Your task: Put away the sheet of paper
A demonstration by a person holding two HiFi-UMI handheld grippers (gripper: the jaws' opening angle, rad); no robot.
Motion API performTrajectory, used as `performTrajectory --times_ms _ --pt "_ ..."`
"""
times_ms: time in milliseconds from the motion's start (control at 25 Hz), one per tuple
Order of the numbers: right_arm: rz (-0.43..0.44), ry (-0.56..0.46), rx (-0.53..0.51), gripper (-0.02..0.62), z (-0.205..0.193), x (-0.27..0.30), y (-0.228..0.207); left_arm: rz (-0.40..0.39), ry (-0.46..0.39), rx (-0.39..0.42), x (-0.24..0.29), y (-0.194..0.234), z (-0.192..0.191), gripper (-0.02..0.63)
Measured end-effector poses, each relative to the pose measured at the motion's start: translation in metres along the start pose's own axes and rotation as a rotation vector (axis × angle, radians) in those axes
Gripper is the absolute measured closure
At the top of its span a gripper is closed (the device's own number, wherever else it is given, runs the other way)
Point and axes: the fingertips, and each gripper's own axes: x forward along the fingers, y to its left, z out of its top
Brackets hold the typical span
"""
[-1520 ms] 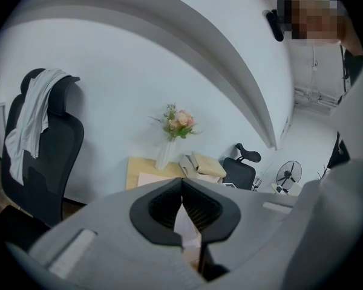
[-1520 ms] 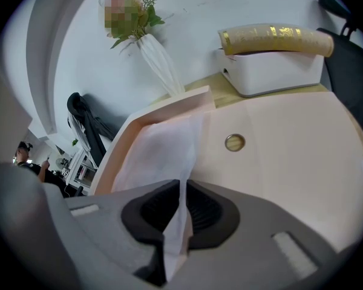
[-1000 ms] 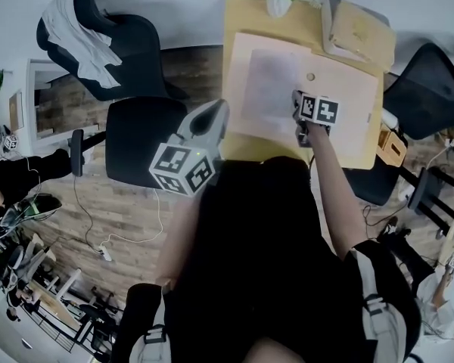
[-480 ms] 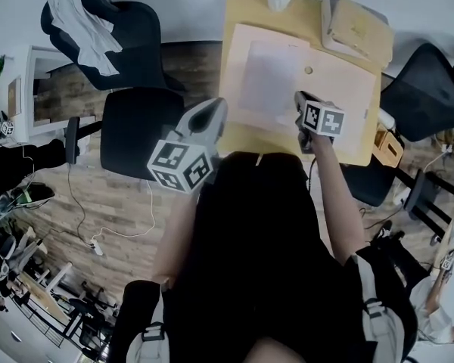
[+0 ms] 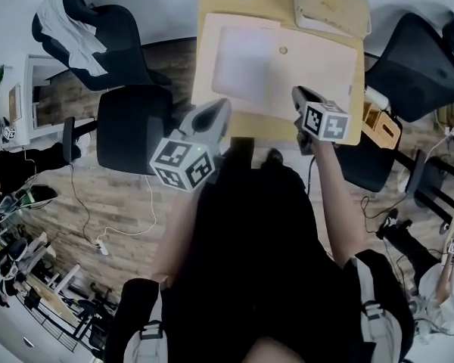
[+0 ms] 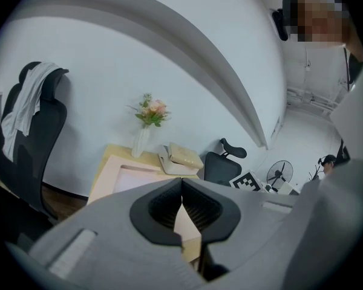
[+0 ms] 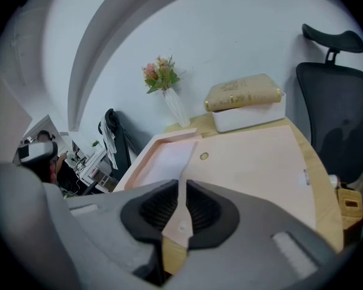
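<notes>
Sheet of paper (image 5: 246, 70) lies flat in the left half of the open pink folder (image 5: 321, 74) on the desk (image 5: 212, 6). Left gripper (image 5: 221, 108) hangs off the near edge, fingers pressed together, empty. Right gripper (image 5: 296, 94) is over the folder's near edge, fingers a sliver apart, gripping nothing. Risk: a grab this narrow likely slips off the flap, or nudges the folder and skews the sheet.
</notes>
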Motion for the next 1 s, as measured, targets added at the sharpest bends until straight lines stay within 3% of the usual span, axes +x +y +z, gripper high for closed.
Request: performTrajectory --times_ms 320,560,1000 --pt "0.009 -0.079 0.024 0.555 -0.03 -0.082 -0.04 -0.057 0.017 0.036 0.011 -0.087 -0.036 0.597" --pt "0.015 -0.131 -0.023 0.555 -0.048 -0.145 -0.051 -0.077 0.01 0.038 0.008 -0.141 -0.065 0.597" --pt "0.037 -0.224 -0.076 0.557 -0.069 -0.217 -0.028 -0.107 -0.027 -0.005 -0.016 -0.181 -0.096 0.597"
